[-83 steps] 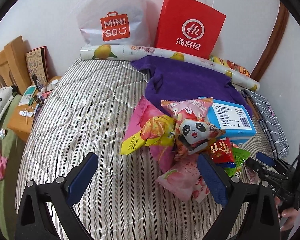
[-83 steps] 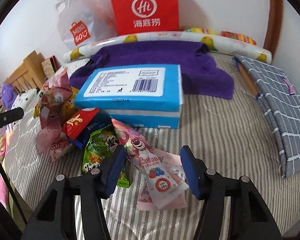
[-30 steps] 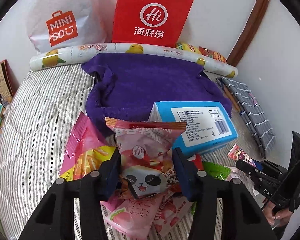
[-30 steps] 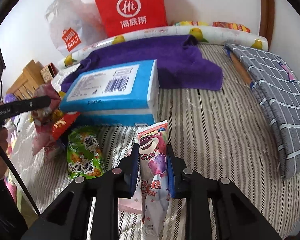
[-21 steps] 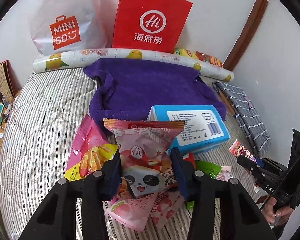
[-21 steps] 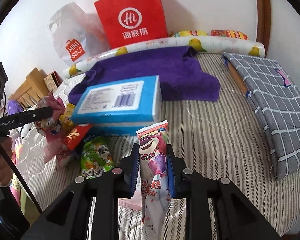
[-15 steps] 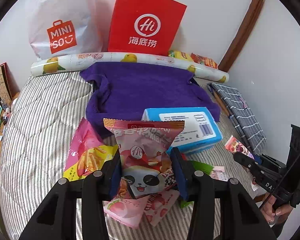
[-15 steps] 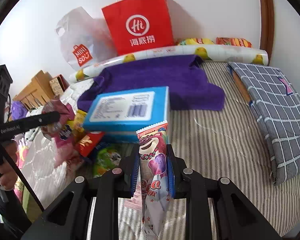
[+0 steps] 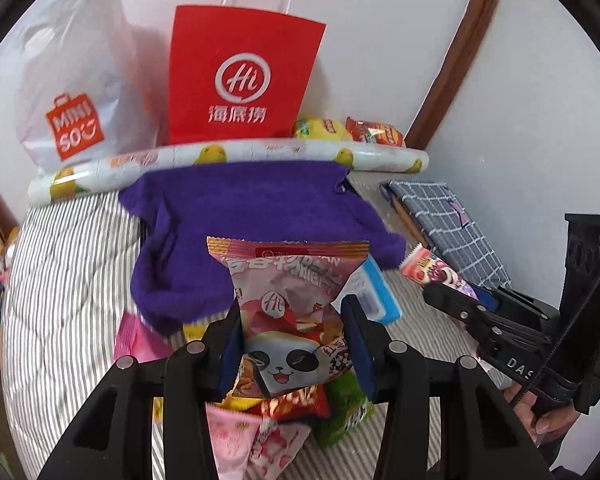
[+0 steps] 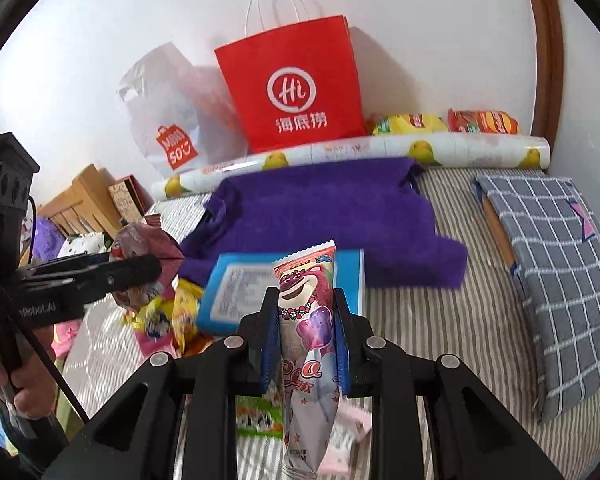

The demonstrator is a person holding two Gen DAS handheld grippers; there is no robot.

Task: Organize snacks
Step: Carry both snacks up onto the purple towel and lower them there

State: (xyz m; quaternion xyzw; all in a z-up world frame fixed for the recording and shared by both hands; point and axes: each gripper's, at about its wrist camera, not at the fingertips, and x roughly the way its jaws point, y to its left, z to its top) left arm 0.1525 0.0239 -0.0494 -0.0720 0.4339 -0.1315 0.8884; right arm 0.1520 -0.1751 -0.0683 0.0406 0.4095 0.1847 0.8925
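My left gripper (image 9: 292, 332) is shut on a pink panda snack bag (image 9: 288, 300) and holds it up above the bed. My right gripper (image 10: 305, 344) is shut on a long pink bear snack packet (image 10: 308, 320), also lifted; that packet shows in the left wrist view (image 9: 432, 270) too. Below them a pile of snacks (image 9: 284, 416) lies on the striped bed beside a blue box (image 10: 236, 288). A red paper bag (image 9: 240, 76) and a white Miniso bag (image 9: 76, 92) stand against the wall.
A purple towel (image 9: 252, 216) lies spread before the bags, behind a fruit-print roll (image 9: 220, 160). Yellow and red snack packs (image 10: 444, 122) sit at the wall. A grey checked cushion (image 10: 556, 248) lies at the right. A wooden headboard (image 10: 80, 200) is at the left.
Both grippers have risen and moved toward the bags at the wall, each still holding its snack. The pile and blue box now sit lower in both views.
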